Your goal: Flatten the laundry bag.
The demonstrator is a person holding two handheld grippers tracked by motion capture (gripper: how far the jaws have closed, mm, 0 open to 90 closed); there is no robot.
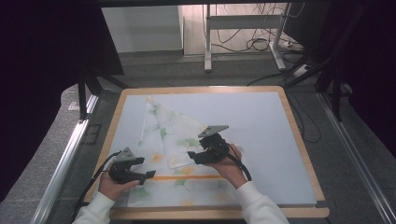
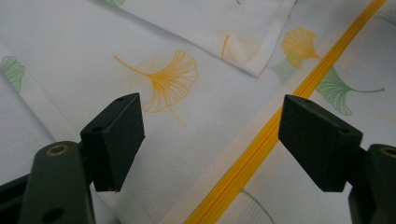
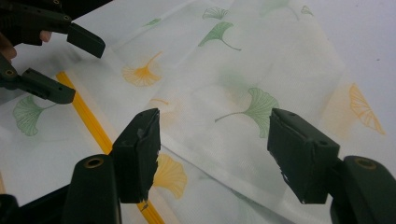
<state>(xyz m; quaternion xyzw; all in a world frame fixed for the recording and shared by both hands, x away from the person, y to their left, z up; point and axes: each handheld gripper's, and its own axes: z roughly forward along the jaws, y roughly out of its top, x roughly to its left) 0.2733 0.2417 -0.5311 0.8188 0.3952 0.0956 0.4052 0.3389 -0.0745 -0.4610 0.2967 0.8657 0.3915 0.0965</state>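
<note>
Thin white ginkgo-print cloth [image 1: 170, 140] lies part-folded across the table mat [image 1: 261, 140]; judged light, limp, prone to slipping. Left gripper [image 1: 140, 169] and right gripper [image 1: 198, 151] hover over it, jaws apart. Best pinched at the folded edge near the orange stripe [image 2: 261, 140].

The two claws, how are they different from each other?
The left claw sits low near the table's front edge, over the cloth by its orange stripe; the right claw sits farther in, at the folded part of the cloth. The left claw points right, while the right claw points left. Both are black, both have their jaws apart, and neither grips the cloth.
</note>
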